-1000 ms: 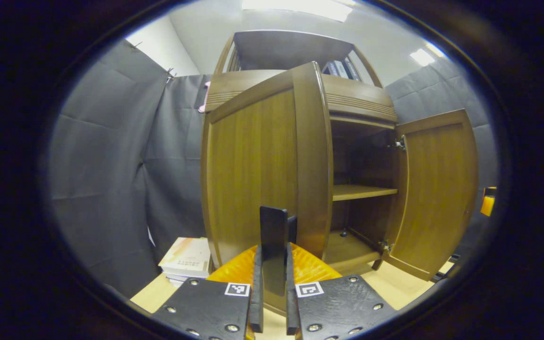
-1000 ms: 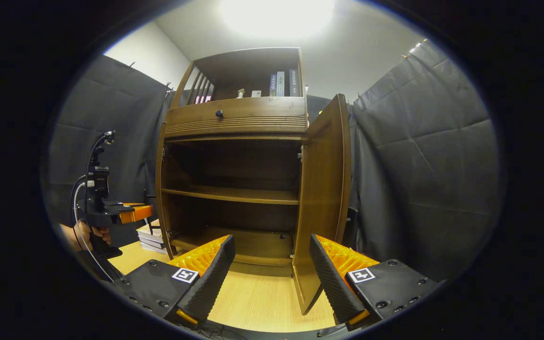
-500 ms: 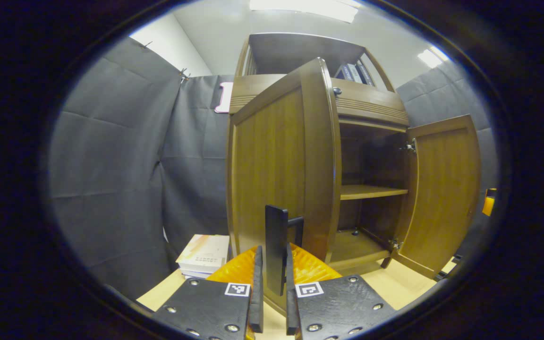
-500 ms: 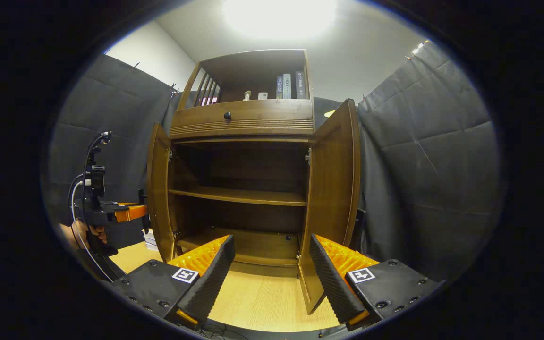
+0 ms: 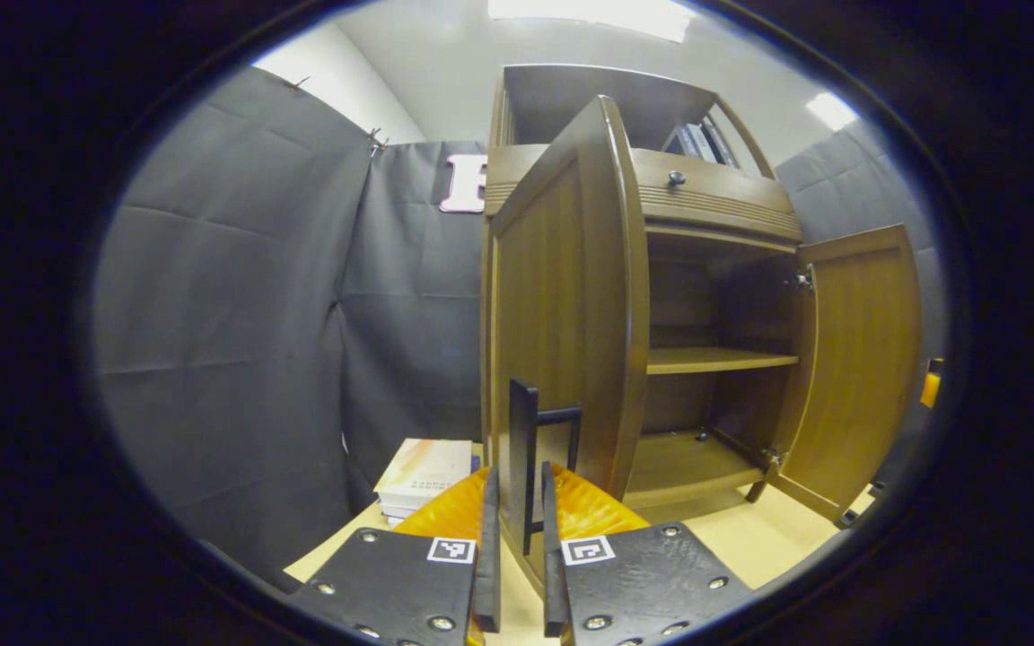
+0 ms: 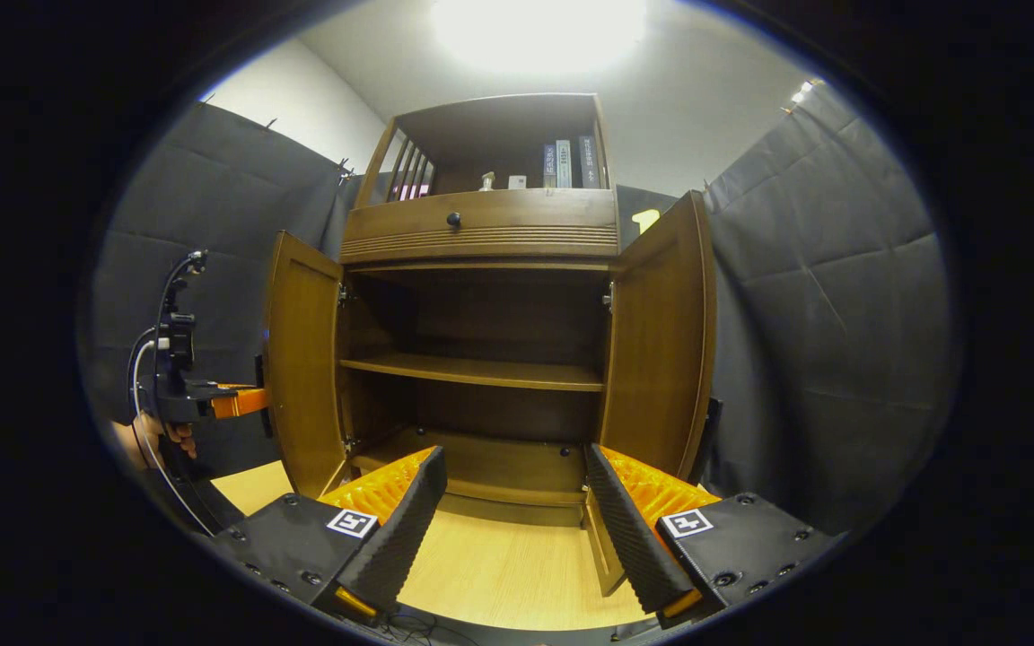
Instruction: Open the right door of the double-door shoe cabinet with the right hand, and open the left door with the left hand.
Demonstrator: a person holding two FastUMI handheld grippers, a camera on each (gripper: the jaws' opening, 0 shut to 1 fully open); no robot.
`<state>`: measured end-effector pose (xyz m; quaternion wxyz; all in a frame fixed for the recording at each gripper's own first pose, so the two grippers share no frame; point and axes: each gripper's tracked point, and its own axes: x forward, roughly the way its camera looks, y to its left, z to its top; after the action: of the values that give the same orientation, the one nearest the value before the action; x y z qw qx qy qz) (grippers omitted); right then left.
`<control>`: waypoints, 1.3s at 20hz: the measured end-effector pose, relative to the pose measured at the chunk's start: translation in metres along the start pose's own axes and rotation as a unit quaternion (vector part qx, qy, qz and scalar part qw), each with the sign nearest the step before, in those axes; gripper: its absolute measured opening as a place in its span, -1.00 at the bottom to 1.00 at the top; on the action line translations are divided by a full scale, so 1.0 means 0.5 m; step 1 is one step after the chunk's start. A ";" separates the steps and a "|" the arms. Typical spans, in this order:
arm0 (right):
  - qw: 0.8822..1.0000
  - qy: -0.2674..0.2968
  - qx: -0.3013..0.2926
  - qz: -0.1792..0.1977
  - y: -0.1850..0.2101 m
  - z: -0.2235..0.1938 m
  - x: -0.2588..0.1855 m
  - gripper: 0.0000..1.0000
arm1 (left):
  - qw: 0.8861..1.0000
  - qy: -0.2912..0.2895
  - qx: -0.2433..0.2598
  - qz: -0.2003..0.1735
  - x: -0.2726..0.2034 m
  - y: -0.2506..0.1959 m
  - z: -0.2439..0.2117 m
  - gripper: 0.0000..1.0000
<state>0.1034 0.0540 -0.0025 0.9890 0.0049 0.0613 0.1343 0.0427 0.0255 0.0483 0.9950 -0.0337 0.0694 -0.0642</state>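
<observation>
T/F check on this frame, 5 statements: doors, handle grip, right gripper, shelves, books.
1. Both doors are open. True: left door, right door.
2. The left gripper is shut on the left door's handle. True.
3. The right gripper clamps the right door. False: it is open, holding nothing.
4. Shoes fill the inner shelf. False: it is bare.
5. A stack of books lies beside the cabinet. True.

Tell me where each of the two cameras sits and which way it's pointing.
Left gripper view: rides the left gripper, jaws closed on the left door's handle, facing the door's edge.
Right gripper view: rides the right gripper, jaws open, facing the cabinet front; a hand at left.
Shared: both doors open, the middle shelf.
</observation>
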 end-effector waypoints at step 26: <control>0.998 -0.043 0.017 -0.045 -0.053 0.071 -0.091 0.98 | 0.997 -0.049 0.024 0.045 -0.300 0.177 0.109 -0.58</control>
<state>0.0711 0.0165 0.0376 0.9956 0.0248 0.0217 0.0882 -0.0857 0.1358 0.1157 0.9996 -0.0092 0.0204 -0.0189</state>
